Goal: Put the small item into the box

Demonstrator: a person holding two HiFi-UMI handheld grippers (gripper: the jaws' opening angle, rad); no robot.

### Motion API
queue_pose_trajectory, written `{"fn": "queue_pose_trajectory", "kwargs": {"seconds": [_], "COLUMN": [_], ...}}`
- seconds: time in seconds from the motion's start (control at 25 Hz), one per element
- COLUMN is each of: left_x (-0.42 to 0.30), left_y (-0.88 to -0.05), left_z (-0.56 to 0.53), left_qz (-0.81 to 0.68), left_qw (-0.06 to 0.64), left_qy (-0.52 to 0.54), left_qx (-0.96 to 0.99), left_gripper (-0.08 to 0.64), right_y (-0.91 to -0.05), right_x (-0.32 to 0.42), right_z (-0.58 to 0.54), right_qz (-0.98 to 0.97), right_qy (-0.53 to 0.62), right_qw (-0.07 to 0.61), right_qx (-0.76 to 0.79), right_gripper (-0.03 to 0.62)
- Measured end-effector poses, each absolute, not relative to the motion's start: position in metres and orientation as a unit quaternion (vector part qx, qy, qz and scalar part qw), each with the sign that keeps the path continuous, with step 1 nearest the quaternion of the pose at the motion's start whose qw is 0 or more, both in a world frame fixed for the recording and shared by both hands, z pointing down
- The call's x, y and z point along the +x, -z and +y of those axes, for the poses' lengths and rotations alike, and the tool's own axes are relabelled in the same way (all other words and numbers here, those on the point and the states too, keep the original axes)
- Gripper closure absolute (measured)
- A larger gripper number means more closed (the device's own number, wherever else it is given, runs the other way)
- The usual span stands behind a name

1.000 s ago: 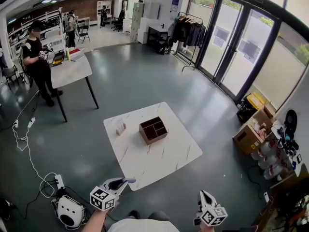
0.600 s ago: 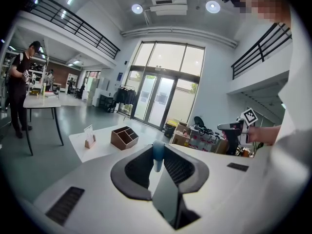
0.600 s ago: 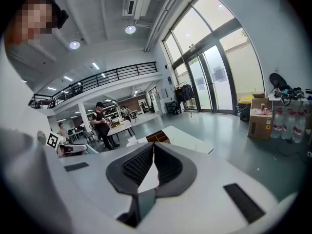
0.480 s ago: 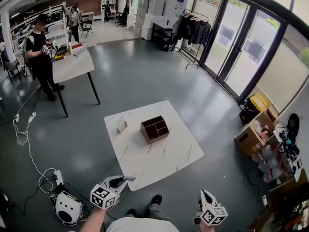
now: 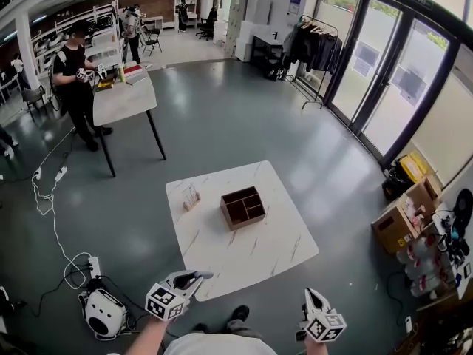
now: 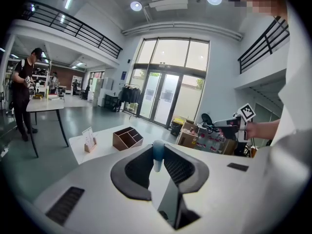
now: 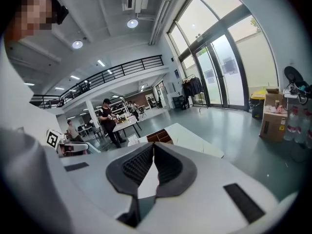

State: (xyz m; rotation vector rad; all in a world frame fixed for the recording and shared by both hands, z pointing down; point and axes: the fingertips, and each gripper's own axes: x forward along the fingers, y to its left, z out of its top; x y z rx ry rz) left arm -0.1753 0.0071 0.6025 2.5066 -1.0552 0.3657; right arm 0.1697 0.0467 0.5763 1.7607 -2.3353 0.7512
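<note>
Centrally, brown divided box [image 5: 243, 207] on white table [image 5: 273, 250], card stand [image 5: 191, 197] just left of it. Lower left, left gripper [image 5: 199, 276] jaws pinching small pale-blue item [image 6: 157, 152], well apart from box. Lower right, right gripper [image 5: 310, 296] jaws closed together, empty.

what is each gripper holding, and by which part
The left gripper pinches a small pale blue and white cylinder by its sides, at the jaw tips. The right gripper is shut and empty.
</note>
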Motion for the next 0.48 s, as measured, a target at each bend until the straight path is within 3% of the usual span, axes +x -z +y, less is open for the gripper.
{"fn": "queue_pose_trajectory", "kwargs": {"seconds": [0.48], "left_x": [-0.12], "left_y": [-0.597], "left_z": [-0.047], "left_qz": [-0.412], "left_qw": [0.191], "left_qy": [-0.137], "left_qx": [0.88], "left_gripper": [0.486], "right_y": [-0.586], "right_x": [0.223], "right_z": [-0.041], "right_qz": [-0.79], "right_qy": [-0.263], "right_qw": [0.068], "right_qx": [0.549], "right_gripper": [0.565]}}
